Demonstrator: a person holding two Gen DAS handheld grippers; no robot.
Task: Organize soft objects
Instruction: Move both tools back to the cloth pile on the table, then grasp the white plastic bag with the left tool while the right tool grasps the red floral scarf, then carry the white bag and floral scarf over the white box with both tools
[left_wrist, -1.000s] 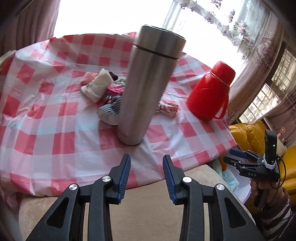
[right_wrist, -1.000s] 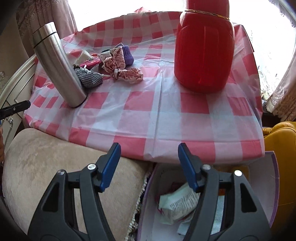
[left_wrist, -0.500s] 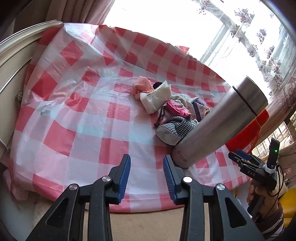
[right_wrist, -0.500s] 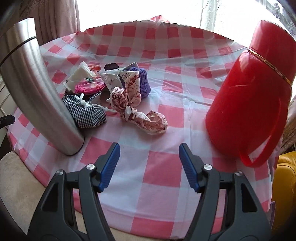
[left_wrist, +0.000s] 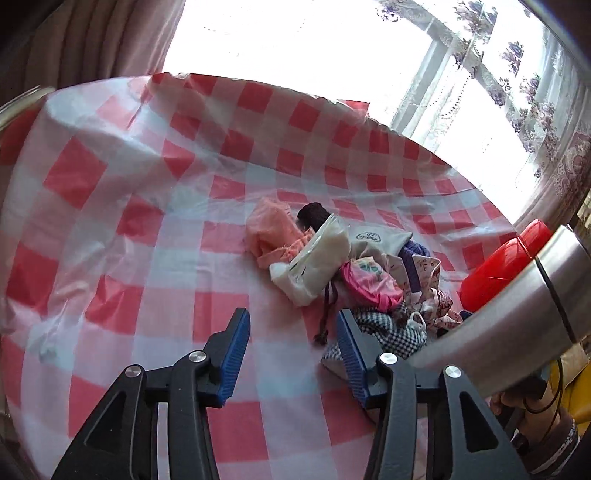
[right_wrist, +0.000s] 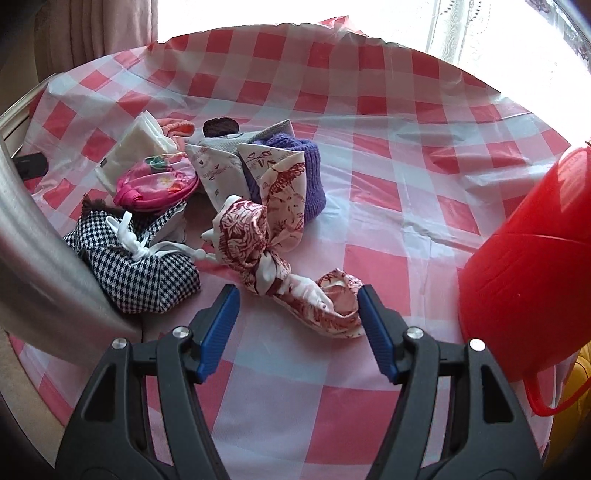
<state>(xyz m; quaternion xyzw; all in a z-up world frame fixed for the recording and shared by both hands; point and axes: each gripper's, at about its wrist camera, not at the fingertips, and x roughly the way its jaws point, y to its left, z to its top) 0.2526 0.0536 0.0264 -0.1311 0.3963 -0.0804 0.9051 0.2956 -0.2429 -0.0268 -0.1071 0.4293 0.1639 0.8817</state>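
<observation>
The soft pile (right_wrist: 221, 177) lies mid-bench (right_wrist: 406, 147) between the steel flask (right_wrist: 40, 258) and red jug (right_wrist: 528, 266). Right gripper (right_wrist: 297, 306) gapes, empty, over the floral cloth (right_wrist: 295, 280). Left gripper (left_wrist: 291, 339) is opening, empty, beside the houndstooth pouch (left_wrist: 391, 332).

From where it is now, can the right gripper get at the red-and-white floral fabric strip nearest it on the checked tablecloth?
Probably yes. The right gripper is open and empty, and the red-and-white floral fabric strip lies just ahead of its fingertips, uncovered. The steel flask and red plastic jug stand off to either side.
</observation>
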